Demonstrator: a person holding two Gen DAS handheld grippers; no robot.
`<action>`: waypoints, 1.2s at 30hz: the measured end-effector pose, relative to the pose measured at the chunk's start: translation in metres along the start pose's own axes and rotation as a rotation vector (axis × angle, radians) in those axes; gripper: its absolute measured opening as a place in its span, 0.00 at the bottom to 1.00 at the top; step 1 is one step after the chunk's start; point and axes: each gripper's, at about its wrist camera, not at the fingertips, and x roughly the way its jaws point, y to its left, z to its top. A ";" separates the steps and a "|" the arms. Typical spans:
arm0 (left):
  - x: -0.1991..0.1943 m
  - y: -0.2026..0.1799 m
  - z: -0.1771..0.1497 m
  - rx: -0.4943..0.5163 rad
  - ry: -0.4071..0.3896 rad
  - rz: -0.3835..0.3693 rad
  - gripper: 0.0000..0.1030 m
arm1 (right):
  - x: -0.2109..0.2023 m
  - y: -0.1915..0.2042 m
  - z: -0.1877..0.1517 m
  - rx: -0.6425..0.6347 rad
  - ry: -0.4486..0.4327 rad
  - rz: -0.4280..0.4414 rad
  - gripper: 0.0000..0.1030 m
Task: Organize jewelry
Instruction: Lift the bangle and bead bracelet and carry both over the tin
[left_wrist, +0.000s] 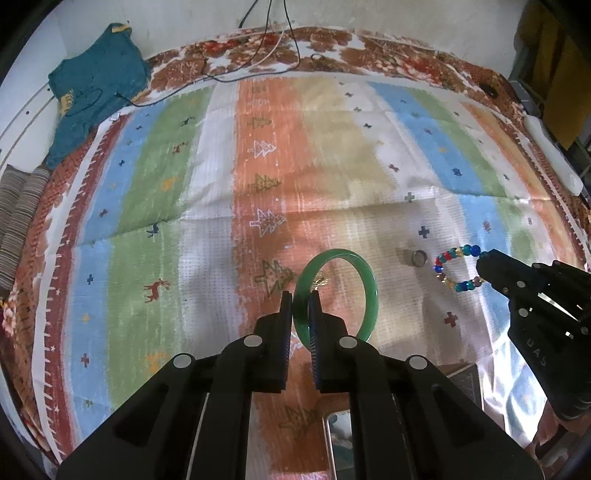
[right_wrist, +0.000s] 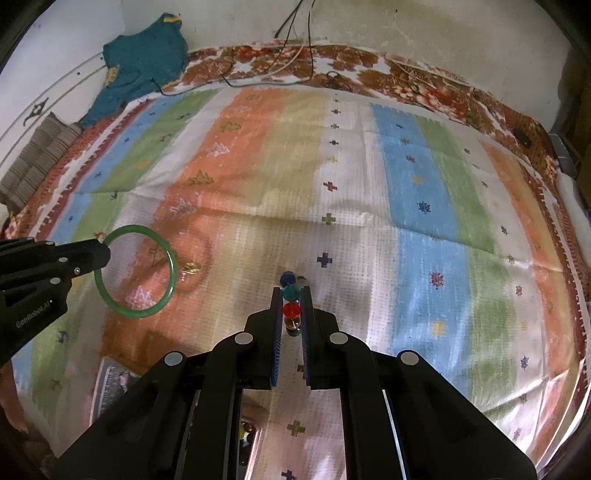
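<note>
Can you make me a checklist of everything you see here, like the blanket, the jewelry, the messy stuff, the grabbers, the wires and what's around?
Surface: striped blanket with little trees and crosses, lying over a flowery bedspread.
Job's things: green bangle, bead bracelet, silver ring lying on the blanket, small gold piece beside the bangle.
Clutter: teal cloth at the far left corner; folded striped fabric at the left edge.
Grippers: left gripper shut on the bangle; right gripper shut on the bead bracelet.
Cables: dark and white cables trail over the far edge.
Surroundings: pale wall behind; shiny box at the near edge.
</note>
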 end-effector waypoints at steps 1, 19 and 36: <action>-0.003 0.000 -0.001 -0.001 -0.006 -0.003 0.08 | -0.004 0.001 0.000 0.003 -0.006 0.002 0.10; -0.057 -0.015 -0.027 0.011 -0.097 -0.054 0.08 | -0.057 0.023 -0.021 -0.033 -0.101 0.050 0.10; -0.086 -0.017 -0.067 -0.003 -0.128 -0.077 0.08 | -0.084 0.029 -0.047 -0.023 -0.130 0.090 0.10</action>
